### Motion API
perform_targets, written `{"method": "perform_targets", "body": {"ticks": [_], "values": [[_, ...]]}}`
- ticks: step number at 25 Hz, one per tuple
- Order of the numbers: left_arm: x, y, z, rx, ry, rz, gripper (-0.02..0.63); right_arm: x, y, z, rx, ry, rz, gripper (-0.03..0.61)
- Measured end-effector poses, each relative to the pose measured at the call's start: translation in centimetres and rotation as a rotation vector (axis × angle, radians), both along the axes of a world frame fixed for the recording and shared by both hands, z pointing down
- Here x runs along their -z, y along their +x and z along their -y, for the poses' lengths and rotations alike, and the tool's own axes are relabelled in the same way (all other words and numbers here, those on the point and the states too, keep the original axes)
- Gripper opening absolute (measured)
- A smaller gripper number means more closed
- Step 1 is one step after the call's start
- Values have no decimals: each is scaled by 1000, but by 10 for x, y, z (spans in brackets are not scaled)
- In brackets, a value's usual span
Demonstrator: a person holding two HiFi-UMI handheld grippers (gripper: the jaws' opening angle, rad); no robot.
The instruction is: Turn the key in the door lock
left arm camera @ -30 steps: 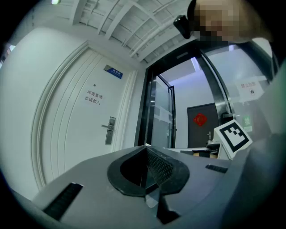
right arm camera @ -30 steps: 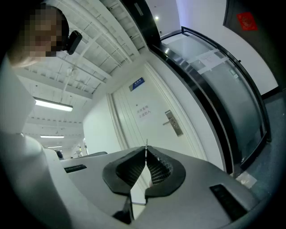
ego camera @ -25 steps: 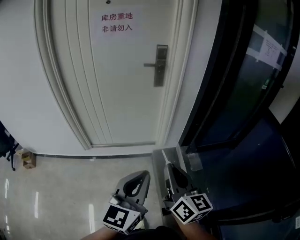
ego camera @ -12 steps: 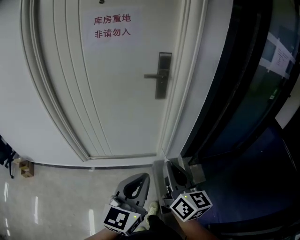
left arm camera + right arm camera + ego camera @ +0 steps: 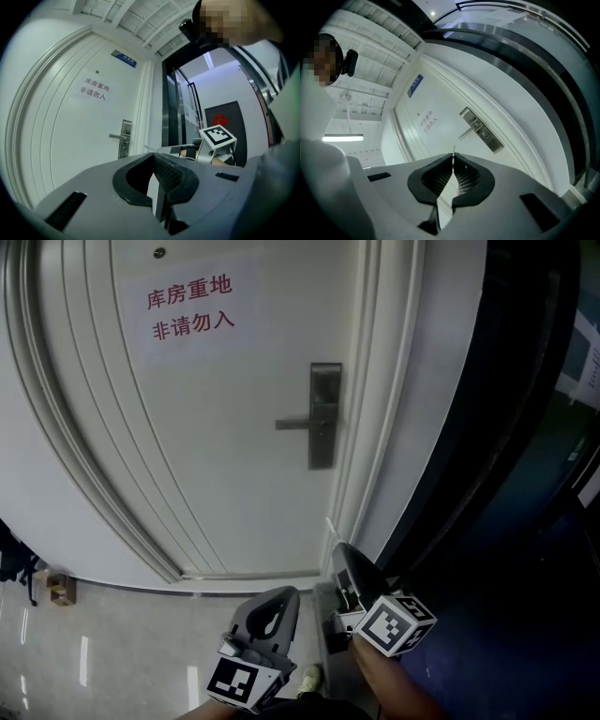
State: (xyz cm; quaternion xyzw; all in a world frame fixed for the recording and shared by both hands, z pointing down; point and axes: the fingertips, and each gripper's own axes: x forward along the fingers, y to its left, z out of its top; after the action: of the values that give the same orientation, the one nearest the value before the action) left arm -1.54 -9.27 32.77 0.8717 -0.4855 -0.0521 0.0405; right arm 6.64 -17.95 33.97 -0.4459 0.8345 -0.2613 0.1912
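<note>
Bottom centre of the head view: the left gripper has its jaws pressed together, empty. Just beside it, the right gripper pinches a thin sliver, probably the key. Bare floor runs to the bottom edge of the door; the lock plate sits upper centre, well apart.
</note>
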Motion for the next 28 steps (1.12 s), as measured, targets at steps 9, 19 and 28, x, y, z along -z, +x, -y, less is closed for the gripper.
{"method": "perform_targets", "body": {"ticks": [9,19,28], "values": [[0,9,65,42,2,14,3,-10,9,105,49,-136,251,21],[-1,-8,127,32,-3,12,3,-44,-4,201,25,-379,641,21],[-11,-22,170,19,-34,9,3,-56,-8,250,-47,-402,744,21]]}}
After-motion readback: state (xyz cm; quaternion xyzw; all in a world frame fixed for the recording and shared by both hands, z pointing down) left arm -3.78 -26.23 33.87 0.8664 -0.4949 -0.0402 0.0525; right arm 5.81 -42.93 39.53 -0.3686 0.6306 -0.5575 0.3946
